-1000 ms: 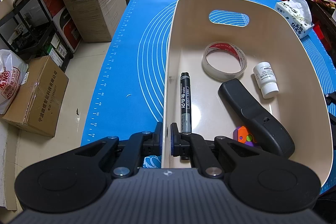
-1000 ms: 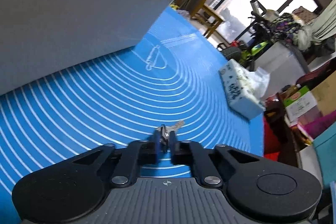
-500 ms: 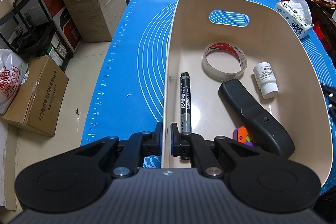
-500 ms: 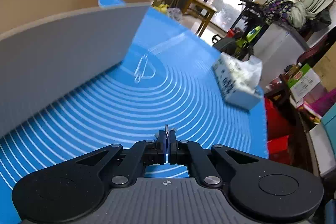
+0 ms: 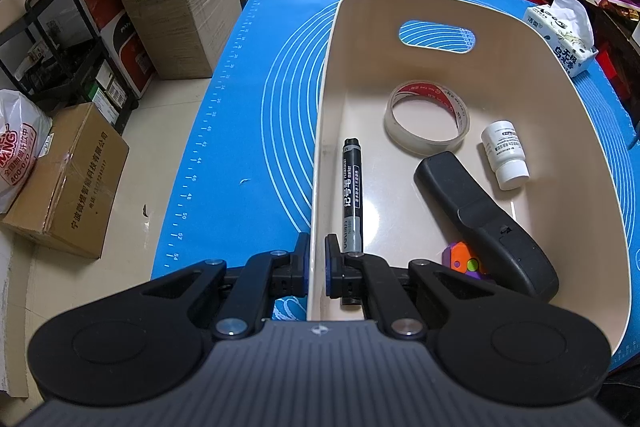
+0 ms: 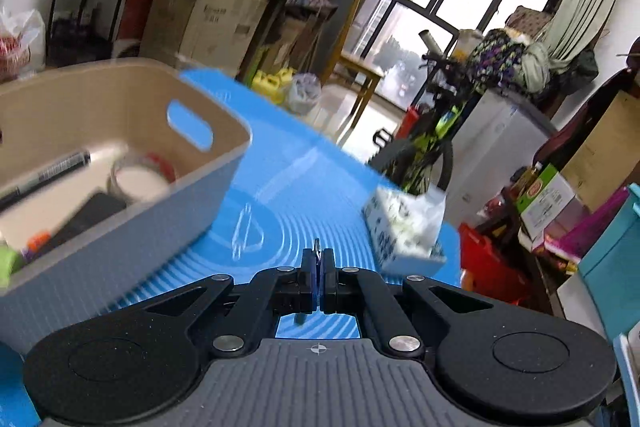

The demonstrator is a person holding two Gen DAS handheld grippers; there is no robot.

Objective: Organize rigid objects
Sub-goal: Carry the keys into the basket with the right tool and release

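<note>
Step in hand: carrying a key (image 6: 317, 246) to the bin (image 5: 520, 39). The right gripper (image 6: 318, 269) is clenched on the key, only a thin metal tip poking up betw the pads at lower centre of the right wrist view, above the blue mat (image 6: 304, 187), w/ the bin at left of that frame. The left gripper (image 5: 316, 259) is clamped on the bin's near wall at lower centre of its view, steadying it; marker (image 5: 352, 195), tape roll (image 5: 426, 119), white bottle (image 5: 506, 155) and black remote-like thing (image 5: 480, 219) already lie inside. Next, prob: swing the right gripper left over the rim, then release over bare floor w/o hitting the wall.
</note>
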